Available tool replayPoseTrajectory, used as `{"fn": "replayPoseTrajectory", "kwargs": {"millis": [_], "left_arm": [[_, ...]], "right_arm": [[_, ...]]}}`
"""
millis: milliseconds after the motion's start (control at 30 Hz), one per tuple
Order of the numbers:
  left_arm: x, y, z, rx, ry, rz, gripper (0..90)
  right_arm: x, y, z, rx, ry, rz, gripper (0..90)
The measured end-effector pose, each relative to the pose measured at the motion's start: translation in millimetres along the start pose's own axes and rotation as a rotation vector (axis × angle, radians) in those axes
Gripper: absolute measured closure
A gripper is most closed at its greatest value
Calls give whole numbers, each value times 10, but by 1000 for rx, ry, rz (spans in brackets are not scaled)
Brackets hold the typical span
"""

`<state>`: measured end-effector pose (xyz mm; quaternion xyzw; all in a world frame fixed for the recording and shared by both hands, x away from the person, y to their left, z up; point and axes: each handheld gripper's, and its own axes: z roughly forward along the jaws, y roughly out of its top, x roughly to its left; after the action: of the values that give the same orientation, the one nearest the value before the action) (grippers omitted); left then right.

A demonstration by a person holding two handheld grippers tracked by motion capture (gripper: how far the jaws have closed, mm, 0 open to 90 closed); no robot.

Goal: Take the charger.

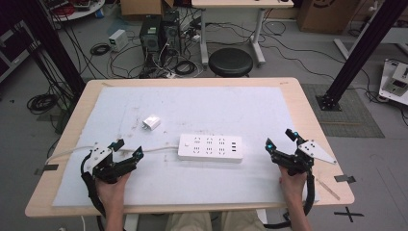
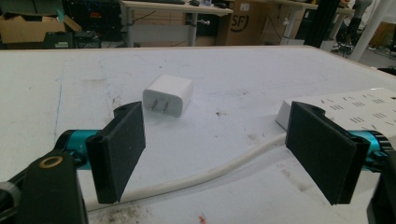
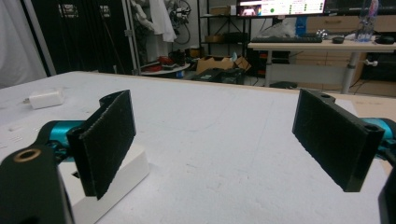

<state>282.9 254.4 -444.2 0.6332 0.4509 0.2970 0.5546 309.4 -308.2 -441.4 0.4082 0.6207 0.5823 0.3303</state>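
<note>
A white power strip [image 1: 210, 147] lies in the middle of the white mat, its cord [image 1: 72, 150] running off to the left edge. A small white plug adapter [image 1: 151, 123] lies on its side behind it, prongs showing in the left gripper view [image 2: 168, 95]. My left gripper [image 1: 128, 148] rests open at the front left, its jaws straddling the cord [image 2: 205, 177]. My right gripper [image 1: 280, 138] rests open at the front right, a little right of the strip, whose end [image 3: 114, 184] shows by its left jaw. Nothing is held between either pair of jaws.
The white mat [image 1: 269, 106] covers most of the wooden table [image 1: 308, 115]. Behind the table stand a black stool [image 1: 231, 61], computer towers and loose cables on the floor. Black frame posts rise at both sides.
</note>
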Motion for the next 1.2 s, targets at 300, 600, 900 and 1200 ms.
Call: {"fn": "replayPoseTrajectory", "kwargs": {"millis": [300, 600, 900, 1200], "left_arm": [[2, 0, -11, -8, 5, -1, 201], [4, 2, 2, 2, 7, 0, 201], [11, 16, 47, 26, -36, -13, 201], [1, 224, 116, 117, -69, 49, 214]], "right_arm": [[3, 0, -2, -3, -3, -5, 134], [-1, 1, -3, -2, 0, 1, 134], [3, 1, -8, 2, -2, 5, 134], [-1, 1, -5, 1, 0, 8, 134]]}}
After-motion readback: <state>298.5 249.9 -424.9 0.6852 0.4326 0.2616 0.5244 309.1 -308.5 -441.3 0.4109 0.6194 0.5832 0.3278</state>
